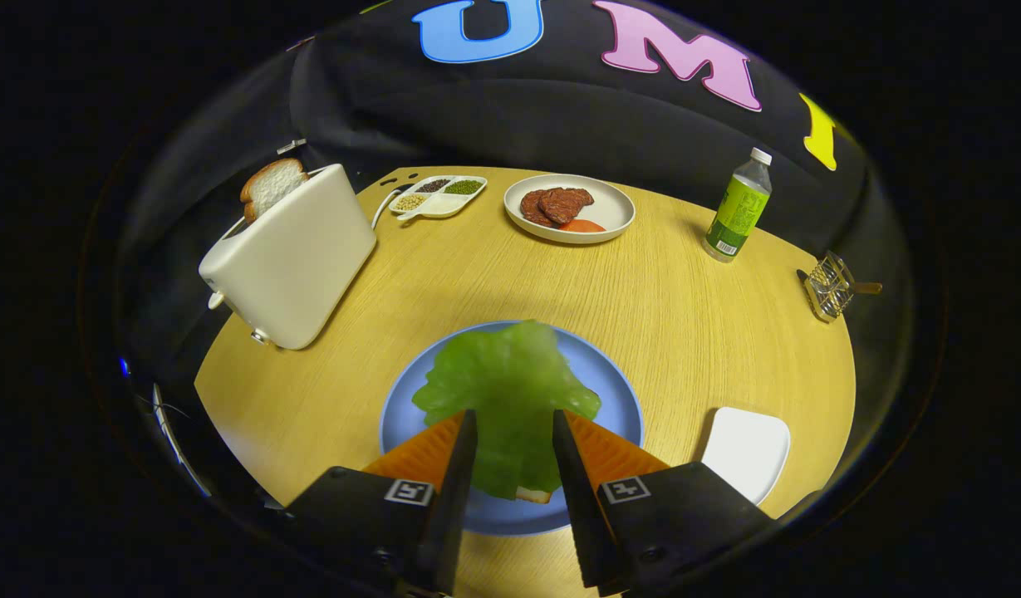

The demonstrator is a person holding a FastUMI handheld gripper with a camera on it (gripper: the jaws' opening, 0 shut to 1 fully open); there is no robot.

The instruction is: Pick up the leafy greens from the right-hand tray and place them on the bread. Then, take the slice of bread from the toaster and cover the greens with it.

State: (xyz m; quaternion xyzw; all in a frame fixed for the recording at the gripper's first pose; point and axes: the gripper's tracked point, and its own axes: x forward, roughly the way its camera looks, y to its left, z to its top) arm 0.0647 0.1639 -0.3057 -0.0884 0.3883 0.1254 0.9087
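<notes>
One ruffled green lettuce leaf [510, 399] lies over a slice of bread [533, 495] on the round blue plate [614, 399], covering all but a pale corner of crust. The gripper [514, 432] hangs above it with its two fingers spread apart, one on each side of the leaf; whether they touch it I cannot tell. Just right of the plate sits an empty white square tray [747, 453]. Beyond the plate to the left stands a white toaster [290, 257] with a bread slice [271, 187] sticking out. Farther beyond the plate are a divided white dish of beans [437, 197], a white plate of meat patties [570, 208], a green-labelled plastic bottle [738, 208] and a small wire rack [830, 286], all on the round wooden table [684, 324].
</notes>
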